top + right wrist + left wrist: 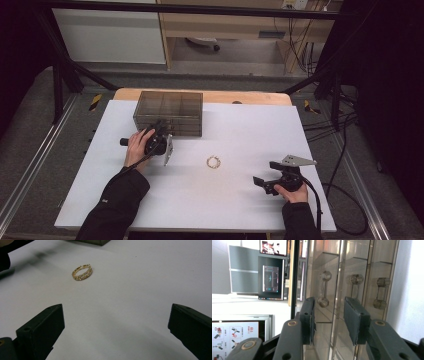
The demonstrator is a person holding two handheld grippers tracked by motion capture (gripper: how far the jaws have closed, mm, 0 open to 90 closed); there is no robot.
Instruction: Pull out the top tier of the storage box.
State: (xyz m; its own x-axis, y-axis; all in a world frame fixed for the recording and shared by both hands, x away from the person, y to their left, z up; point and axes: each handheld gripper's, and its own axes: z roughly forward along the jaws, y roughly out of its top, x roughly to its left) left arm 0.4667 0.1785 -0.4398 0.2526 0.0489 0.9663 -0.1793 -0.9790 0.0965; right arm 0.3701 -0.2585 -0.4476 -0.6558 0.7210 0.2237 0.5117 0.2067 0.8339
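A smoky see-through drawer box [170, 111] stands at the back of the white table [225, 210]. My left gripper [161, 128] is held against its front, turned on its side. In the left gripper view this gripper [329, 307] is open, its jaws facing the drawer fronts, with one knobbed handle [323, 288] just beyond the left jaw and two more handles [356, 280] further right. A gold bracelet [214, 161] lies flat mid-table. My right gripper [265, 173] rests near the front right, wide open [116, 312], pointing at the bracelet [82, 272] some way ahead.
The box sits near the table's far edge, on a wooden strip [250, 96]. Black frame posts [60, 75] and cables [345, 150] flank the table. Bare white surface lies between the bracelet and both hands.
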